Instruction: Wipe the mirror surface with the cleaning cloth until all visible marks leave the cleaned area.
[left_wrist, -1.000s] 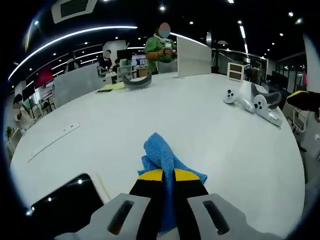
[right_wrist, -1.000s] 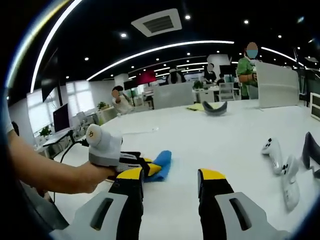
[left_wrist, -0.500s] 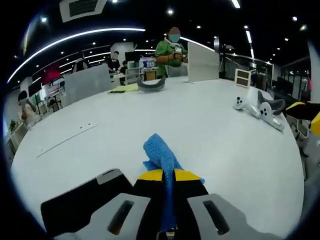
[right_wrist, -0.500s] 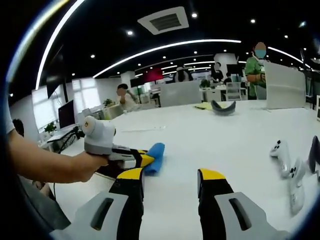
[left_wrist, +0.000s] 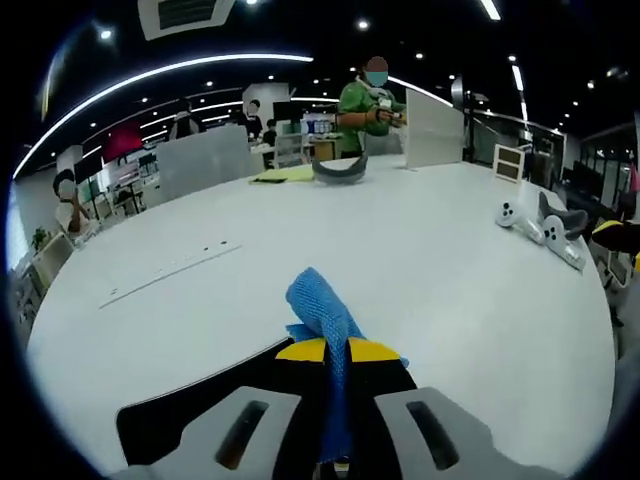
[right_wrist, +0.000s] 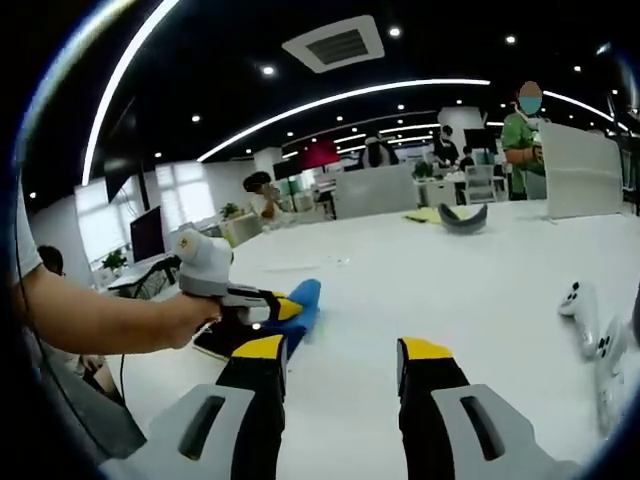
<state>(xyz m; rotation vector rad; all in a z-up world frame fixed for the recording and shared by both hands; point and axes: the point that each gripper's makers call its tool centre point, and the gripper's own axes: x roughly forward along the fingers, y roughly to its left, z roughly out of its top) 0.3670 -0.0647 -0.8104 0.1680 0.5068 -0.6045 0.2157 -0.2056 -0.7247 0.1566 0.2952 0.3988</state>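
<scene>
The blue cloth is being pinched between the pressed-together jaws of the left claw, bunching up past the tips above the near edge of the dark mirror, which is lying flat on the white tabletop. In the right gripper view a hand is holding that left claw with the cloth over the mirror, while the right claw is hovering with its jaws spread and nothing between them. White game controllers are lying well apart on the tabletop.

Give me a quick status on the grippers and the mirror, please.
Left gripper shut on blue cloth, over the mirror. Right gripper open, empty. White controllers well aside.
</scene>
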